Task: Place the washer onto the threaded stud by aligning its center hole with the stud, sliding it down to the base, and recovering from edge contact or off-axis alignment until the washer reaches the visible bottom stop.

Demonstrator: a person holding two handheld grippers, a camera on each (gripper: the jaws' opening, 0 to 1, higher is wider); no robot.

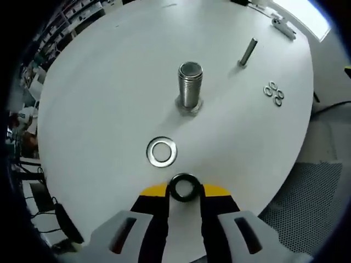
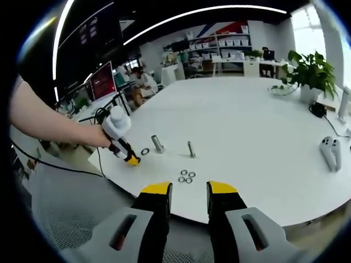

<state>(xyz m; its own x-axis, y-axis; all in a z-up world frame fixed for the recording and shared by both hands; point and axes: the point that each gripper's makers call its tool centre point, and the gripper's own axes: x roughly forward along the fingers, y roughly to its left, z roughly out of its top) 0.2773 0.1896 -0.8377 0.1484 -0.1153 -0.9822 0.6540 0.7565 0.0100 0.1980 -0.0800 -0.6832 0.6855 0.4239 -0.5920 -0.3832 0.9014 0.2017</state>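
Note:
The big threaded stud [image 1: 190,83] stands upright on its hex base in the middle of the white round table [image 1: 98,109]. A silver washer [image 1: 149,152] lies flat on the table in front of it. My left gripper [image 1: 185,190] is shut on a dark washer [image 1: 184,176], held at its yellow tips just short of the silver one. In the right gripper view a person's hand holds the left gripper [image 2: 131,160] low beside the stud [image 2: 158,143] and the silver washer [image 2: 145,151]. My right gripper [image 2: 189,189] hovers off the table edge, open with nothing between its fingers.
A thin stud [image 1: 248,52] stands behind and to the right, with a cluster of small washers [image 1: 273,93] near it. White handheld controllers [image 2: 329,150] and a potted plant [image 2: 310,74] are at the far side. The table edge [image 2: 181,211] is close to my right gripper.

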